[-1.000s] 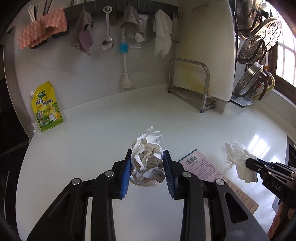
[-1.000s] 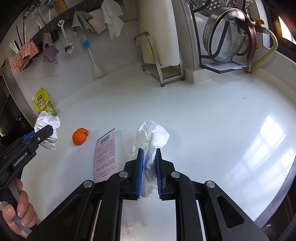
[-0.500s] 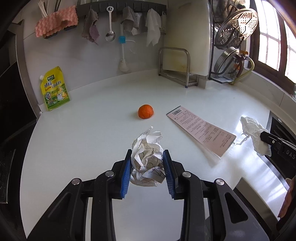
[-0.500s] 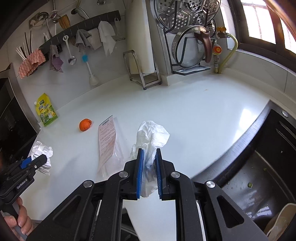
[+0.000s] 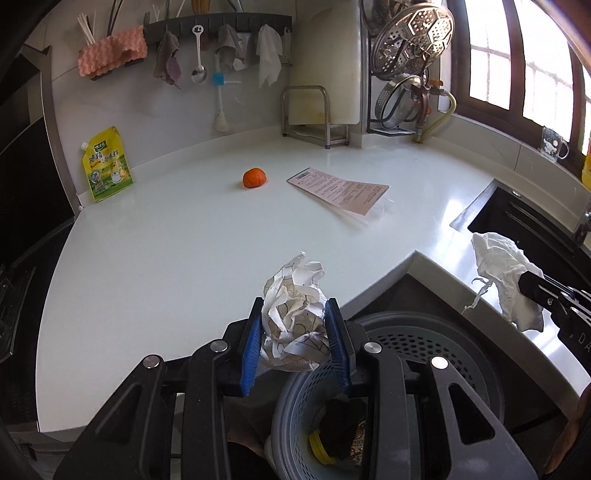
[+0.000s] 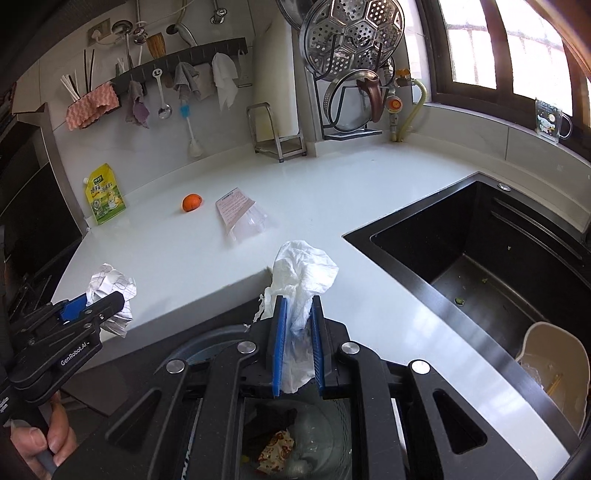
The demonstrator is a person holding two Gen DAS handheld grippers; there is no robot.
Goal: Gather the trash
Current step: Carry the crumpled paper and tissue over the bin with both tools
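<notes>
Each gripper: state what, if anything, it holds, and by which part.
The left gripper clamps a crumpled printed paper ball across its middle. The right gripper pinches a white tissue by its lower end.

A white countertop [image 5: 177, 236] wrapped around a corner of the kitchen, glossy with daylight from dark-framed windows [image 6: 491, 48] on the right. A black sink [image 6: 480, 258] was set into the counter beneath them. Along the pale back wall [image 5: 166, 114] ran a dark rail [image 5: 218, 22] hung with cloths, a ladle and a brush. A metal rack [image 6: 347, 74] held a steamer plate and lids, with a white cutting board [image 5: 325, 62] standing beside it.
</notes>
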